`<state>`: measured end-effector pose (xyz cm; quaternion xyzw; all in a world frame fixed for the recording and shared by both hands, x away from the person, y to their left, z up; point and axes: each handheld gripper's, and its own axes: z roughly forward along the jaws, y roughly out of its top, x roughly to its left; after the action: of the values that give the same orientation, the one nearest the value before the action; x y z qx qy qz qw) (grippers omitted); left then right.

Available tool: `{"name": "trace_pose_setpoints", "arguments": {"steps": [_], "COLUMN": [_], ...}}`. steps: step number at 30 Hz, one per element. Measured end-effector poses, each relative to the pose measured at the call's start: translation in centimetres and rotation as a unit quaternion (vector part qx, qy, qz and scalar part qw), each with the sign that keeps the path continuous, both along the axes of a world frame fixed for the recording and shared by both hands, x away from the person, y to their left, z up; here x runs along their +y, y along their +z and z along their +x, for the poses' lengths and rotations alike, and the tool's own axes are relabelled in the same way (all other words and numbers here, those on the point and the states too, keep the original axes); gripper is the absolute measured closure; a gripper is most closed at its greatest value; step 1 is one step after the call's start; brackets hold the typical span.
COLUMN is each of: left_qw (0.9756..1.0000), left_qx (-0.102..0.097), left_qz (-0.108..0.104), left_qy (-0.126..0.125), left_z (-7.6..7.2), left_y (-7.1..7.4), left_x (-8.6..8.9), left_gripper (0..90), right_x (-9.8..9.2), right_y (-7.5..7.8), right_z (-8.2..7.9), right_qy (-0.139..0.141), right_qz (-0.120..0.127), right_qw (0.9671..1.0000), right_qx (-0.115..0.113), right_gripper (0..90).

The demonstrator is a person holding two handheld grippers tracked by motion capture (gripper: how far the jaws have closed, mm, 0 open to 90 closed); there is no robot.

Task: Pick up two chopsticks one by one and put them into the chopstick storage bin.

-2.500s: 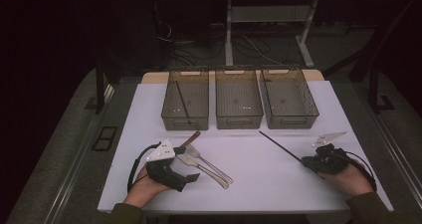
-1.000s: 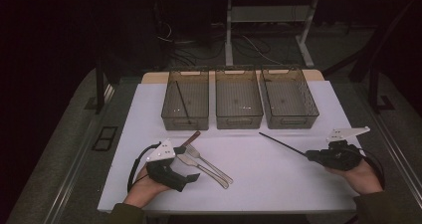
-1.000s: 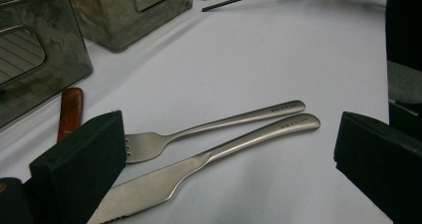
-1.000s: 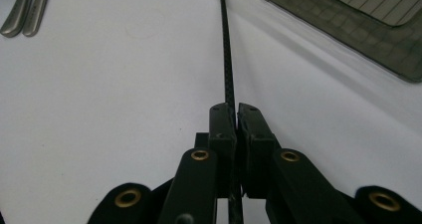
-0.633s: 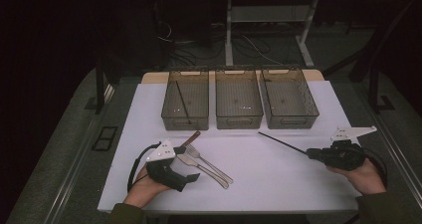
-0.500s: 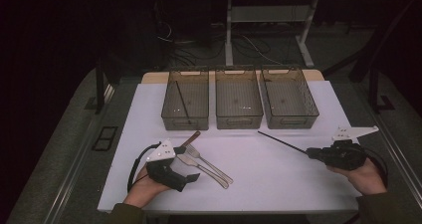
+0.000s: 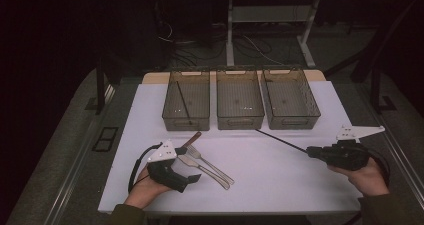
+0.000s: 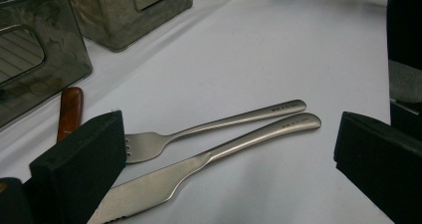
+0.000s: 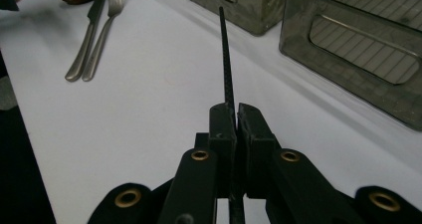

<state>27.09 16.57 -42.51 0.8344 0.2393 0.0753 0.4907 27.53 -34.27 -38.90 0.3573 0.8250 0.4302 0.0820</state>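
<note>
My right gripper (image 7: pixel 310 151) hovers at the table's right side, shut on the near end of a thin black chopstick (image 7: pixel 280 140) that slants toward the bins. In the right gripper view the chopstick (image 9: pixel 226 59) runs straight out from between the closed pads of that gripper (image 9: pixel 235 119). At the front left my left gripper (image 7: pixel 187 166) rests open. Its view shows the wide-set jaws of the left gripper (image 8: pixel 229 154) flanking a steel fork (image 8: pixel 214 127) and a steel knife (image 8: pixel 209 159), touching neither. A wooden spoon handle (image 8: pixel 69 109) lies beside them.
Three smoky plastic bins (image 7: pixel 186 100) (image 7: pixel 240 99) (image 7: pixel 290 97) stand in a row at the back of the white mat (image 7: pixel 280 185). The left bin holds another black chopstick (image 7: pixel 182 102). The fork and knife (image 7: pixel 210 166) lie side by side, the wooden spoon (image 7: pixel 191 139) just behind them.
The right hand has shifted a little to the right and turned, carrying the chopstick's near end with it. The left hand and the cutlery have stayed put.
</note>
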Motion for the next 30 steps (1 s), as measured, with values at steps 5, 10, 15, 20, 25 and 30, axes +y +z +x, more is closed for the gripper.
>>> {"name": "trace_pose_setpoints", "arguments": {"steps": [5,10,15,20,25,30], "left_qw": [1.0000,1.0000,1.0000,1.0000,1.0000,1.0000], "left_qx": [0.000,0.000,0.001,0.001,0.002,0.003], "left_qz": [0.002,0.003,0.003,0.001,0.000,-0.001], "left_qy": [-0.001,-0.001,-0.001,0.000,0.002,0.001], "left_z": [0.0,0.0,0.1,0.0,0.0,0.1], "left_y": [0.0,0.0,-0.1,-0.1,-0.1,-0.1], "left_x": [0.0,0.0,-0.1,0.0,0.0,-0.1], "left_gripper": [0.0,0.0,0.0,0.0,0.0,0.0], "right_x": [0.2,0.4,0.6,1.0,1.5,2.5], "right_y": [0.5,0.9,1.4,1.7,2.1,2.5], "right_z": [-0.1,0.0,0.1,0.3,0.7,1.3], "right_qy": [0.002,0.002,0.005,0.005,0.005,0.006], "right_qz": [0.008,0.015,0.025,0.027,0.029,0.031], "right_qw": [0.9999,0.9998,0.9995,0.9994,0.9992,0.9990], "right_qx": [-0.006,-0.013,-0.020,-0.022,-0.027,-0.030], "right_gripper": [85.7,85.7,85.7,85.7,85.7,85.6]}}
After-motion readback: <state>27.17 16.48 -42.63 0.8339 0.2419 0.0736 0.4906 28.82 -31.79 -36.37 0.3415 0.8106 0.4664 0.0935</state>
